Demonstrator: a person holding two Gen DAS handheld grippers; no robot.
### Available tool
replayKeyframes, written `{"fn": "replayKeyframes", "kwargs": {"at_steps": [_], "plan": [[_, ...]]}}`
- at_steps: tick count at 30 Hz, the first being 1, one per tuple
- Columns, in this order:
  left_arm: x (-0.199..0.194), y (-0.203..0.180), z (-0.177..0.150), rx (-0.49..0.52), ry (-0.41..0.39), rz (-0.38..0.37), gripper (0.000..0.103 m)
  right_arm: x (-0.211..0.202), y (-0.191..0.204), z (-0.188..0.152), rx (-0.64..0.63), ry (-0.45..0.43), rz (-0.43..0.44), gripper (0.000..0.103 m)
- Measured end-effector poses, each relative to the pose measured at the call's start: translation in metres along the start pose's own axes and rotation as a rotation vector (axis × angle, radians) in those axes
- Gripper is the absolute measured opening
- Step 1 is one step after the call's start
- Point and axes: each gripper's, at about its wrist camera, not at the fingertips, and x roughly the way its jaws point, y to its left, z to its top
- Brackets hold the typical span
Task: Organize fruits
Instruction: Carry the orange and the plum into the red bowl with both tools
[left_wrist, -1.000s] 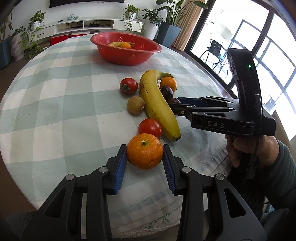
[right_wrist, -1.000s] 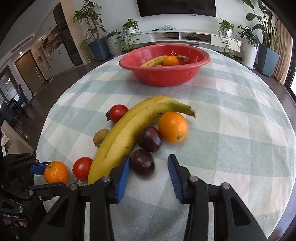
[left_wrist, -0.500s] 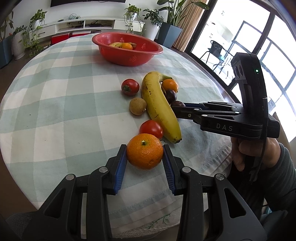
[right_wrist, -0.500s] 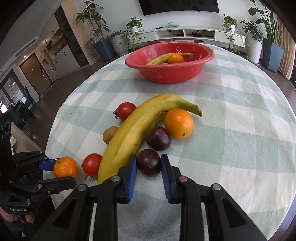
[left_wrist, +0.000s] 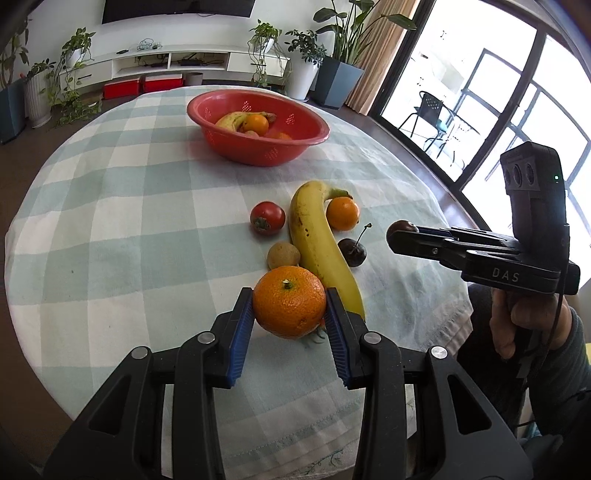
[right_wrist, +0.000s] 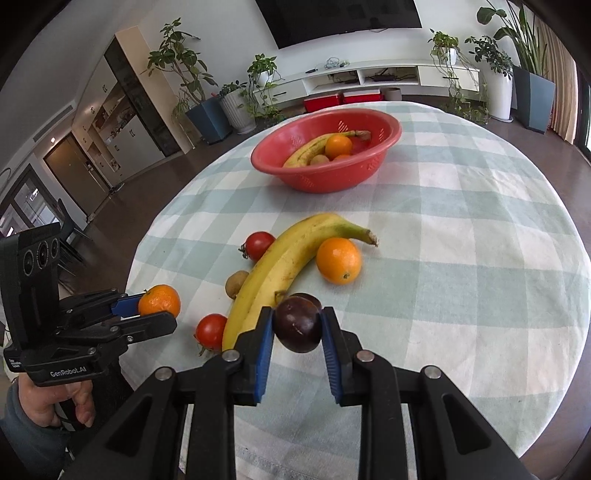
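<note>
Lifting both fruits off the surface (left_wrist: 122, 229) now. The left hand-held gripper (left_wrist: 289, 309) is clamping the mandarin (left_wrist: 289, 301) between its blue pads, same grip as a second ago, but the fruit is now riding clear of the cloth, above the near tomato (right_wrist: 211, 330). The right hand-held gripper (right_wrist: 297, 325) has just been closing and is now squeezing the dark plum (right_wrist: 298, 322); a second ago that plum was sitting loose between open jaws on the cloth, now it is hanging in the air in the left wrist view. Both hand-held grippers are sitting higher than before, with the bowl (left_wrist: 314, 127) looking further down and away.

Meaning for the task: two pickups look done, and carrying to the red bowl at the far side is likely next. The bowl is already holding a banana, an orange and other small fruit.

Still waiting on the surface: banana (left_wrist: 317, 240), orange (left_wrist: 342, 213), second plum (left_wrist: 352, 252) with stem, far tomato (left_wrist: 267, 218), kiwi (left_wrist: 283, 254), near tomato.

Risk: round fruit in narrow pads may be slipping during the carry.
</note>
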Motion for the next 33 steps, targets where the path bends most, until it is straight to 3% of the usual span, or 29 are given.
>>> {"fn": "replayKeyframes", "kwargs": {"at_steps": [9,16,26,33], "plan": [[-0.004,0.012,0.062,0.026,-0.059,0.018,0.035,-0.021,-0.009,0.050,-0.030,-0.090,-0.039,0.028],[0.009,0.020,0.121,0.054,-0.084,0.038,0.035,-0.009,-0.007,0.099,-0.091,-0.132,-0.057,0.028],[0.074,0.020,0.198,0.130,-0.024,0.058,0.035,0.048,-0.017,0.154,-0.141,-0.077,-0.098,0.028],[0.128,0.030,0.215,0.141,0.033,0.080,0.035,0.092,-0.029,0.168,-0.160,-0.010,-0.143,0.028]]}}
